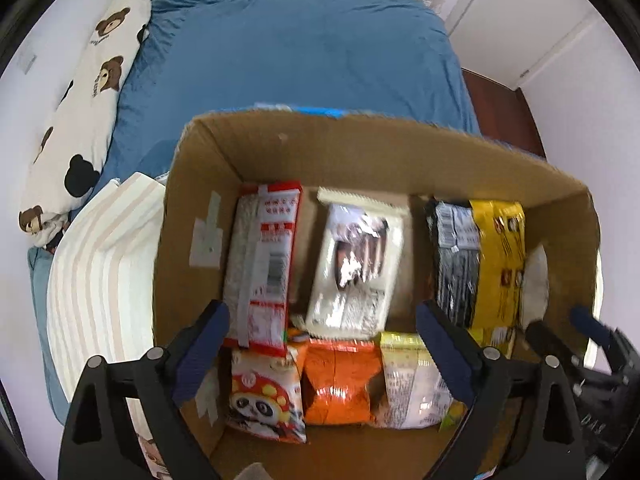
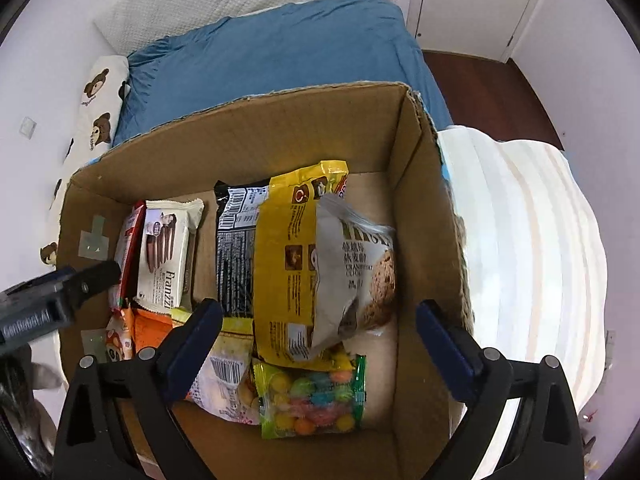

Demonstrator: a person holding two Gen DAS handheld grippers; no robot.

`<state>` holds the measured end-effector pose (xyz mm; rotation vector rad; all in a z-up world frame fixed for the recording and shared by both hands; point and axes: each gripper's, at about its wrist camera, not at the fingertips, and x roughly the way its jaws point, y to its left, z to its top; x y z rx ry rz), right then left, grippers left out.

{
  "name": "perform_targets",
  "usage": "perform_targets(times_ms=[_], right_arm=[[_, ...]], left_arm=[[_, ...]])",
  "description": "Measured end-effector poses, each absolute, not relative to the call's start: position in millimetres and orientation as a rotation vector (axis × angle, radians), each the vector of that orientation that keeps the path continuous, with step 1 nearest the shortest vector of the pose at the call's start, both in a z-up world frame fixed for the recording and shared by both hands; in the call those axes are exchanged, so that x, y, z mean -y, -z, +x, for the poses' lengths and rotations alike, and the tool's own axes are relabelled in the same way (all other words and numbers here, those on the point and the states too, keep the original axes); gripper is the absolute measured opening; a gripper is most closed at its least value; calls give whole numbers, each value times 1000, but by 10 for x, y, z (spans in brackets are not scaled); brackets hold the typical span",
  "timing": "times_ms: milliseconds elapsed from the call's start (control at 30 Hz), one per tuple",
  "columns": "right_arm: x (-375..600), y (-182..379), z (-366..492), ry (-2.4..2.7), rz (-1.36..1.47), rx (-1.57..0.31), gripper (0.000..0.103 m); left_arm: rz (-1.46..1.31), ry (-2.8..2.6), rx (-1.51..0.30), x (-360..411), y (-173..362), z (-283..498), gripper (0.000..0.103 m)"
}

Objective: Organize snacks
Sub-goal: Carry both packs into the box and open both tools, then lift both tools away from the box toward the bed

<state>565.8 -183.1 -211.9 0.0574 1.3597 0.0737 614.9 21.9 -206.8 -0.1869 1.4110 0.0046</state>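
Hovering above the open brown cardboard box [image 1: 360,148], the left gripper [image 1: 322,344] has its blue-padded jaws spread wide with nothing between them. Below it inside the box lie a red-and-white packet [image 1: 264,256], a cream wafer packet [image 1: 356,264] just beside it, and a black-and-yellow bag [image 1: 480,260] toward the box's right wall. Nearer the gripper sit a panda-print pouch [image 1: 264,396], an orange pouch [image 1: 340,380] touching it, and a pale yellow-white packet [image 1: 412,384].

The right gripper [image 2: 318,344] likewise hangs released and empty over the same box [image 2: 420,240]. Under it a clear green-edged bag of coloured candy balls [image 2: 312,396] lies on the box floor, with a grey cranberry cookie bag [image 2: 356,268] resting partly on the black-and-yellow bag [image 2: 280,264]. The cream wafer packet [image 2: 166,252] stands further left, and the left gripper's tip [image 2: 92,280] shows at the box's left edge.

The box rests on a bed with a blue fitted sheet [image 2: 280,52]. A white bear-print pillow [image 1: 88,100] lies along the wall, and a cream striped cushion [image 2: 532,240] sits just beside the box.
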Motion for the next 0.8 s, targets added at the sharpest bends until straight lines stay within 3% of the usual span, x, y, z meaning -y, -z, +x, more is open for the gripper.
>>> perform_targets(times_ms=[800], right_arm=[[1801,1153,4114,-98,11,-1054,100]], left_arm=[[-125,-41,-988,-70,934,4399,97]])
